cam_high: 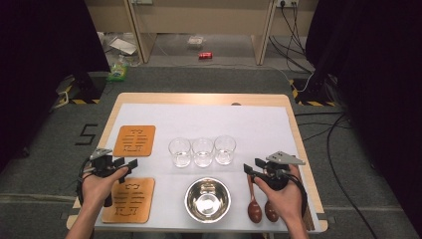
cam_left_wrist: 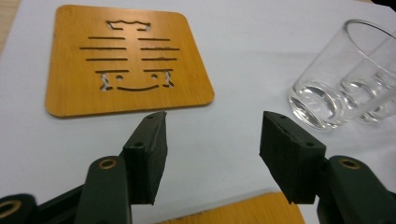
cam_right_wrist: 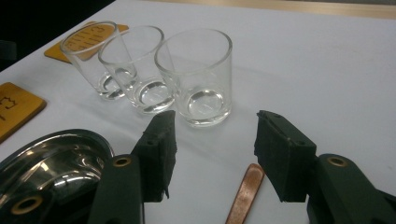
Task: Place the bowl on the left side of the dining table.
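Your left gripper [cam_left_wrist: 212, 154] and right gripper [cam_right_wrist: 212, 156] gape empty over the table [cam_high: 259, 117]; a "5" [cam_high: 86, 134] marks the floor.

Wood table [cam_high: 298, 130] w/ white sheet [cam_high: 259, 124] on top.

Far wooden coaster [cam_left_wrist: 126, 58], square with rounded corners and cut-out slots, lies flat on the table just beyond the left fingers [cam_left_wrist: 149, 154]. Three clear, empty glasses [cam_right_wrist: 196, 74] stand upright in a touching row ahead of the right fingers [cam_right_wrist: 161, 149].
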Available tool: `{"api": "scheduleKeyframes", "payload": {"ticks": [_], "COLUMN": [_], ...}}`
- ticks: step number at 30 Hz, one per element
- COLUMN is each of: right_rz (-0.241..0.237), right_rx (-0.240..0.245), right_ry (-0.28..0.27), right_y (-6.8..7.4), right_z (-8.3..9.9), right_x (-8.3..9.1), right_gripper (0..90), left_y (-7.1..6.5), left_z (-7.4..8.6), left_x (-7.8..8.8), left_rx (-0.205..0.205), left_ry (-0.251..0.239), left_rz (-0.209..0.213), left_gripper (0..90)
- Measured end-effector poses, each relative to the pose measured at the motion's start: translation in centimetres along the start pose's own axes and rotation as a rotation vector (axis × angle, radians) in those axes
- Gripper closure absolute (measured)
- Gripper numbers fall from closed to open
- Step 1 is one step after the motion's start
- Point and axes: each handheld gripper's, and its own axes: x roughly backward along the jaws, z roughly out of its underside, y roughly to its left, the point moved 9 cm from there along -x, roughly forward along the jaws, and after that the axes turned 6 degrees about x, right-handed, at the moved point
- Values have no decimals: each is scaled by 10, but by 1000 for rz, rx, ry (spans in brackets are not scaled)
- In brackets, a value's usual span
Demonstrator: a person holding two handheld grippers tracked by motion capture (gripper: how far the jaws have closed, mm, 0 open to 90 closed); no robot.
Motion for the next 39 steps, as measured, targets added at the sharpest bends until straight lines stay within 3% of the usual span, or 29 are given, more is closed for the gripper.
{"api": "scheduleKeyframes", "payload": {"ticks": [6, 15, 27, 32, 36, 39], "right_rz": [12, 11, 8, 7, 7, 7], "right_rx": [-1, 7, 9, 10, 10, 10], "right_ry": [11, 31, 35, 33, 36, 36], "right_y": [-1, 0, 2, 2, 2, 2], "right_z": [2, 6, 7, 6, 7, 7], "right_x": [-2, -4, -5, -5, -5, -5], "right_gripper": [508, 523, 524, 522, 522, 522], "left_y": [-9, -35, -67, -87, -97, -106], "left_z": [4, 14, 27, 32, 34, 39], "left_x": [3, 8, 9, 8, 4, 4], "left_rx": [-10, -38, -103, -133, -179, -165], "left_ry": [2, 14, 43, 59, 64, 86], "left_rz": [21, 86, 142, 182, 214, 219], "left_gripper": [411, 411, 411, 412, 414, 414]}}
